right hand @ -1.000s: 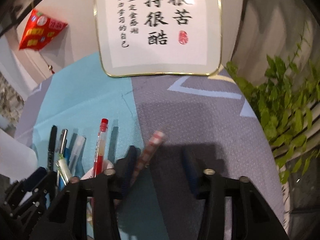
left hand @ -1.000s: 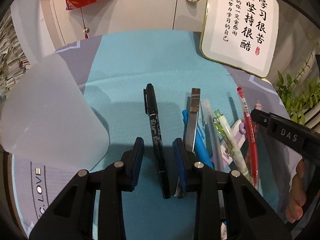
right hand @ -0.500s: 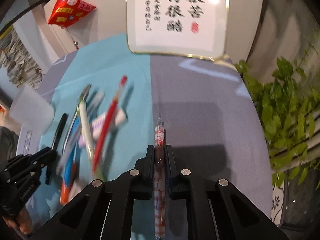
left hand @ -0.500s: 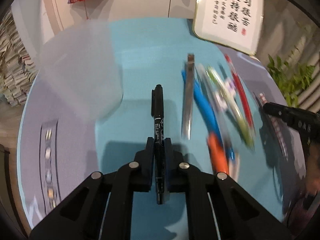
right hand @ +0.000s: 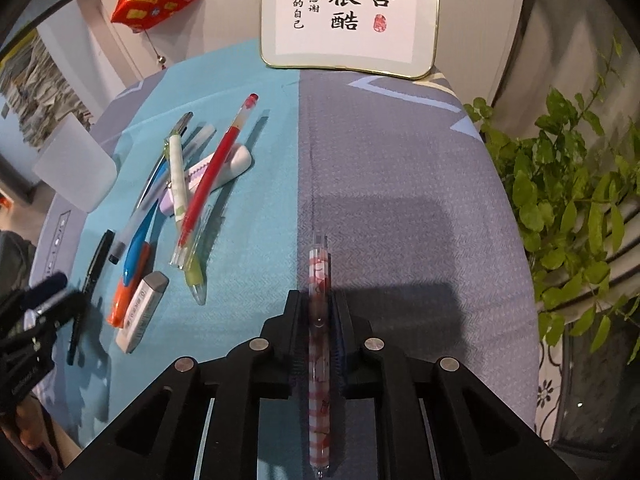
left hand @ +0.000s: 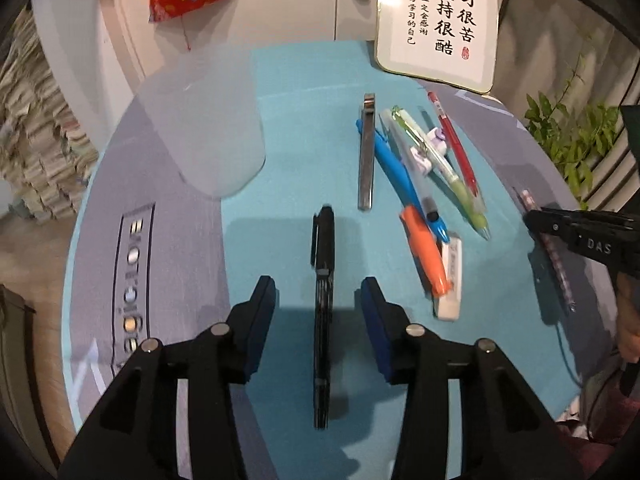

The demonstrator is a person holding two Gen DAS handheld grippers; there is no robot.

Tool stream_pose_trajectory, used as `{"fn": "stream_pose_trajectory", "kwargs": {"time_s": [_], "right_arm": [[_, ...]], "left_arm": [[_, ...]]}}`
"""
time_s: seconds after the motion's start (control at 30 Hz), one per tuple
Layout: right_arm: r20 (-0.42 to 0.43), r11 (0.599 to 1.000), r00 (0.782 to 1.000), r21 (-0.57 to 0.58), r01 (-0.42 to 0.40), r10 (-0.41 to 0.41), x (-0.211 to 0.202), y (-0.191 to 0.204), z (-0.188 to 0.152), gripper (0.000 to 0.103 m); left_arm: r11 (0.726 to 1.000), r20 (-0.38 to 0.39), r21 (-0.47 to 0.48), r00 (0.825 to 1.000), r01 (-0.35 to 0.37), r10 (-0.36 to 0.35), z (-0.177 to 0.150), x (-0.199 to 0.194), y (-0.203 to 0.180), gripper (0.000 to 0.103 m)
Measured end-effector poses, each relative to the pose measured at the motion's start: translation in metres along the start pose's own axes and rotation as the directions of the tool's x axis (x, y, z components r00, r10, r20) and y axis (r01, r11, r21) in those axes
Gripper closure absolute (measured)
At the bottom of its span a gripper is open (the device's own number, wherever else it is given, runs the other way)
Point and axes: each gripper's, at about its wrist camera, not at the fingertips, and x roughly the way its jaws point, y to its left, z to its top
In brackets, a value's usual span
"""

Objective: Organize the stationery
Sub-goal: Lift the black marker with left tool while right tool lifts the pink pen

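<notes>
The left gripper [left hand: 318, 298] has its blue-padded fingers spread apart, with the black marker [left hand: 323, 280] lying lengthwise between them on the teal cloth [left hand: 304, 120], touching neither pad. From the marker, a frosted plastic cup [left hand: 208, 128] lies on its side at about 10 o'clock, and the loose heap of pens sits at about 2 o'clock: a grey metal pen [left hand: 367, 152], a blue pen [left hand: 396, 168], an orange-capped one [left hand: 426, 256], a green pen [left hand: 440, 168], a red pen [left hand: 454, 144] and a white eraser [left hand: 450, 280] just beside the orange cap.

The right gripper [right hand: 319, 312] is clamped on a red-and-white patterned pen [right hand: 319, 292], which points toward 12 o'clock over the grey half of the cloth [right hand: 400, 160] (near the seam with the teal). A framed calligraphy plaque [right hand: 348, 12] stands at the far edge.
</notes>
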Motion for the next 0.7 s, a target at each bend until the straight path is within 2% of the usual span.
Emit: {"fn": "stream_pose_trajectory", "kwargs": {"time_s": [0.1,0.17,0.27,0.33,0.4,0.43,0.47,0.57,0.7], "right_arm": [[0.005,1.0,1.0,-0.008,0.016,-0.016,0.002,0.003,0.003,0.079],[0.007,1.0,1.0,-0.013,0.016,-0.016,0.004,0.005,0.007,0.067],[0.019,0.999,0.999,-0.018,0.03,-0.03,0.007,0.006,0.01,0.066],[0.034,0.998,0.998,-0.037,0.047,-0.046,0.009,0.008,0.012,0.066],[0.043,0.995,0.997,-0.064,0.073,-0.071,0.01,0.012,0.012,0.074],[0.046,0.994,0.996,-0.077,0.077,-0.074,0.011,0.013,0.013,0.086],[0.041,0.995,0.997,-0.074,0.065,-0.062,0.011,0.013,0.014,0.092],[0.029,0.999,0.999,-0.048,0.015,-0.013,0.007,0.009,0.017,0.092],[0.074,0.999,0.997,-0.037,-0.007,0.01,-0.011,0.01,0.017,0.092]], "left_arm": [[1.0,-0.006,0.008,1.0,0.004,-0.004,0.009,0.01,-0.002,0.061],[1.0,-0.003,0.015,1.0,0.009,-0.009,0.013,0.014,-0.002,0.061],[1.0,-0.007,0.019,1.0,0.006,-0.005,0.021,0.024,-0.003,0.064],[1.0,-0.022,0.018,1.0,0.01,-0.01,0.024,0.032,-0.002,0.072],[1.0,-0.01,0.018,1.0,0.017,-0.017,0.025,0.035,-0.002,0.08],[0.999,-0.011,0.031,1.0,0.029,-0.028,0.026,0.036,-0.004,0.085],[0.998,-0.017,0.038,0.999,0.039,-0.039,0.027,0.035,-0.005,0.091],[0.997,-0.029,0.019,0.997,0.073,-0.073,0.028,0.032,-0.004,0.091],[0.997,0.029,0.019,0.997,0.073,-0.073,0.026,0.009,-0.002,0.091]]}}
